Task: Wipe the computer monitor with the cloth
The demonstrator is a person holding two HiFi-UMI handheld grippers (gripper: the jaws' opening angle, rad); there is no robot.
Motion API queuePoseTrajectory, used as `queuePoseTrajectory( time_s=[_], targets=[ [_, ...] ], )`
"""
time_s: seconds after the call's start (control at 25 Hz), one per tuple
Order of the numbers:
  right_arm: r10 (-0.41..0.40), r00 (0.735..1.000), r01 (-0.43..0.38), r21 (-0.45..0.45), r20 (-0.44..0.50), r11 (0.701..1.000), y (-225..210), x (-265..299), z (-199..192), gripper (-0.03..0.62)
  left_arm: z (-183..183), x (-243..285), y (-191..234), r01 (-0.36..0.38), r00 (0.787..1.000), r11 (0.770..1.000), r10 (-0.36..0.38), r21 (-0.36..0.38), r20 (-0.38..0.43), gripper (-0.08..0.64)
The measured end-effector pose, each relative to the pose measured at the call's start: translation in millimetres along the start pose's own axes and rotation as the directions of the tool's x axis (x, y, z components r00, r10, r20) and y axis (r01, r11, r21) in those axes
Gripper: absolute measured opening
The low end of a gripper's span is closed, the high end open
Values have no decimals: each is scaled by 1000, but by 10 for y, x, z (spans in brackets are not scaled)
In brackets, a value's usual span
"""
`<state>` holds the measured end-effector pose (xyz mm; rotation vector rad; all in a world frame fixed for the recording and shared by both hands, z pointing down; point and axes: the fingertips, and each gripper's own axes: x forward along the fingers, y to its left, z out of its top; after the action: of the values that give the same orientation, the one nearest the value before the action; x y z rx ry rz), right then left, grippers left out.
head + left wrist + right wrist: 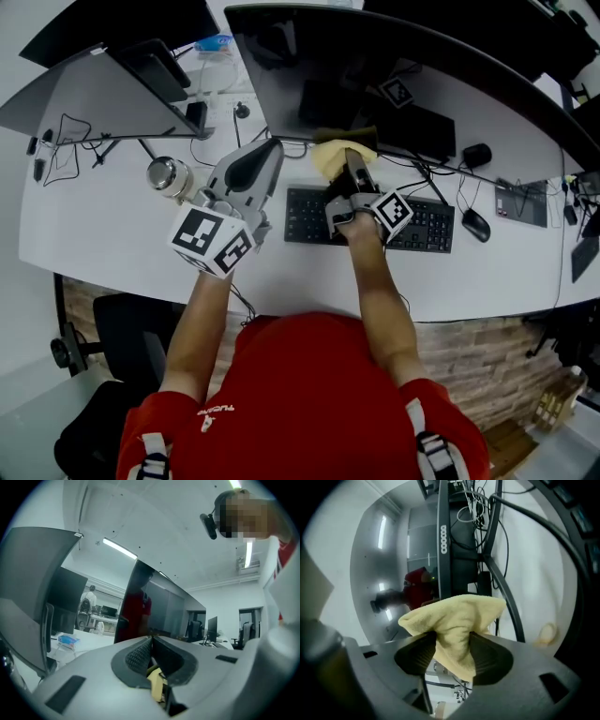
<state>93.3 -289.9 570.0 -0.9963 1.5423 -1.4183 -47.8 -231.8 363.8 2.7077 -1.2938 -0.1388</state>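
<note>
Both bare forearms rise from the red sleeves at the bottom of the head view toward mid-frame: the left forearm (pixel 199 323) angling slightly right, the right forearm (pixel 382 295) nearly straight up. The left gripper (pixel 270 150), left of centre, points level with its jaws pressed together. The right gripper (pixel 351 159), just right of centre, also points level, its jaws clamped on a bunched yellow cloth (pixel 454 616) that bulges past the pads.

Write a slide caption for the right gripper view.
Right gripper clamps a bunched yellow cloth in front of the monitor screen.
</note>
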Motion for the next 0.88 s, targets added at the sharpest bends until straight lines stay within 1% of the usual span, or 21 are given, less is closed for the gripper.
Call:
queuePoseTrajectory(
  time_s=[0.24,0.4,0.48,0.64,0.76,0.84,0.88],
  targets=[
    [22,999,-20,37,-42,999,11,246,-460,212,21,-250,236,-52,999,999,52,-2,8,11],
    [46,998,-42,84,-39,996,17,363,-698,212,21,-402,339,-79,997,997,79,-6,14,11],
    [55,998,-51,101,-42,994,7,421,-814,212,39,-459,373,-96,995,995,96,-7,-1,11],
    [69,996,-61,131,-55,989,-1,544,-1046,212,48,-552,444,-101,995,995,101,-3,14,11],
    [87,995,-77,164,-52,983,10,617,-1205,212,42,-649,501,-124,992,992,124,-6,7,11],
    [88,994,-76,164,-62,984,10,663,-1304,212,30,-708,545,-134,991,991,134,-8,12,11],
    [82,994,-70,146,-75,987,13,690,-1355,212,37,-731,564,-141,990,990,141,-8,10,11]
  ],
)
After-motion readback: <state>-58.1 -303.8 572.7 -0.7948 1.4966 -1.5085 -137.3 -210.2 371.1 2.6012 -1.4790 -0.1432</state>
